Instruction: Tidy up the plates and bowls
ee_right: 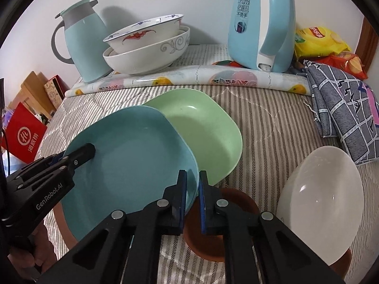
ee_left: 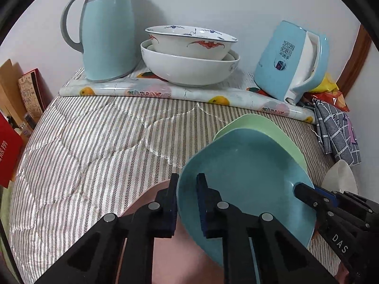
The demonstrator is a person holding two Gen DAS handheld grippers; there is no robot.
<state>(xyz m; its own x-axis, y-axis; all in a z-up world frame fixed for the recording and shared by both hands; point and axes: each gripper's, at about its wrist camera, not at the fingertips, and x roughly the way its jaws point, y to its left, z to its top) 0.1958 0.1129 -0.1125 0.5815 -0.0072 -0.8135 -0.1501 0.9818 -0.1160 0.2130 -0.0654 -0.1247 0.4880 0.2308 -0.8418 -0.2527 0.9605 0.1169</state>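
Observation:
A blue plate (ee_left: 248, 177) (ee_right: 132, 161) is tilted over the striped tablecloth, its far edge lying over a green plate (ee_left: 258, 125) (ee_right: 208, 127). My left gripper (ee_left: 188, 201) is shut on the blue plate's left rim; the right wrist view shows it (ee_right: 87, 152) clamped there. My right gripper (ee_right: 193, 189) is shut on the opposite rim and appears in the left wrist view (ee_left: 305, 193). A pinkish plate (ee_left: 161, 248) lies under the blue one. A small brown dish (ee_right: 208, 243) sits below my right gripper. A white bowl (ee_right: 319, 201) (ee_left: 341, 177) stands at the right.
At the back, on a rolled fruit-print mat (ee_left: 165, 92), stand nested white bowls (ee_left: 189, 56) (ee_right: 146, 45), a blue thermos jug (ee_left: 106, 35) and a blue kettle (ee_left: 291, 61). A checked cloth (ee_right: 343, 118) and snack bags (ee_right: 319, 40) lie right. Boxes (ee_left: 28, 94) line the left edge.

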